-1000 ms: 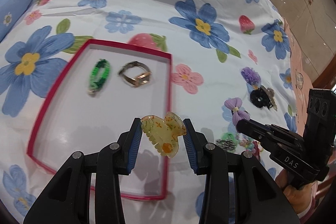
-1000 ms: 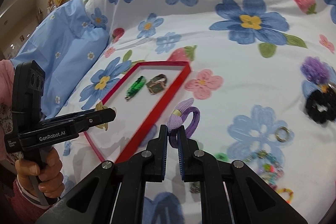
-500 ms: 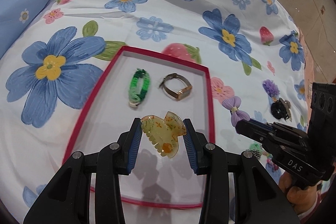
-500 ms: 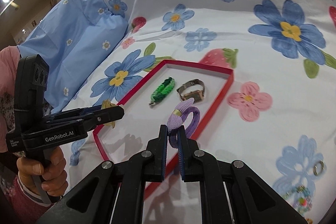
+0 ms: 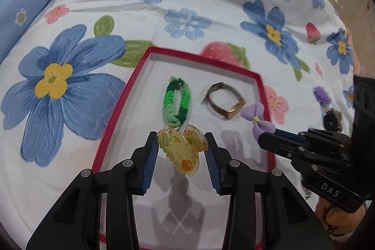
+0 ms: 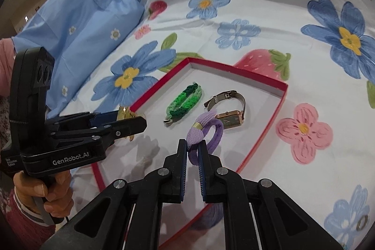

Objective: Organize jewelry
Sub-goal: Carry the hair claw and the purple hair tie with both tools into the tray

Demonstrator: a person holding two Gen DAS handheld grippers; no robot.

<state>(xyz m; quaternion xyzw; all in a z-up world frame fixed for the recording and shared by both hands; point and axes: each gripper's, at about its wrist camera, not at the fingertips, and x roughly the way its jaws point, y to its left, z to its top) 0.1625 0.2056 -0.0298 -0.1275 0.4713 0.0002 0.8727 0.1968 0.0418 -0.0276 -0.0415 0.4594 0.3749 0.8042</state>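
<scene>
Jewelry box (image 5: 117,109) lies on the flowered bed, holding a green bracelet (image 5: 177,101) and, at its 3 o'clock, a watch (image 5: 225,101). Left tool (image 5: 181,151) clamps a yellow claw clip (image 5: 182,151); right tool (image 6: 192,151) pinches a purple bow tie (image 6: 204,132) above the box.

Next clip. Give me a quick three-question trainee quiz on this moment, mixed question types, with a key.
1. True or false: the left gripper holds a yellow hair claw.
2. What does the right gripper hold? A) the watch B) a purple bow hair tie C) the green bracelet
3. Fill in: the green bracelet and the watch lie inside the red ____.

Key:
1. True; the claw sits between its jaws, above the tray.
2. B; the jaws pinch the hair tie over the tray floor.
3. tray
</scene>
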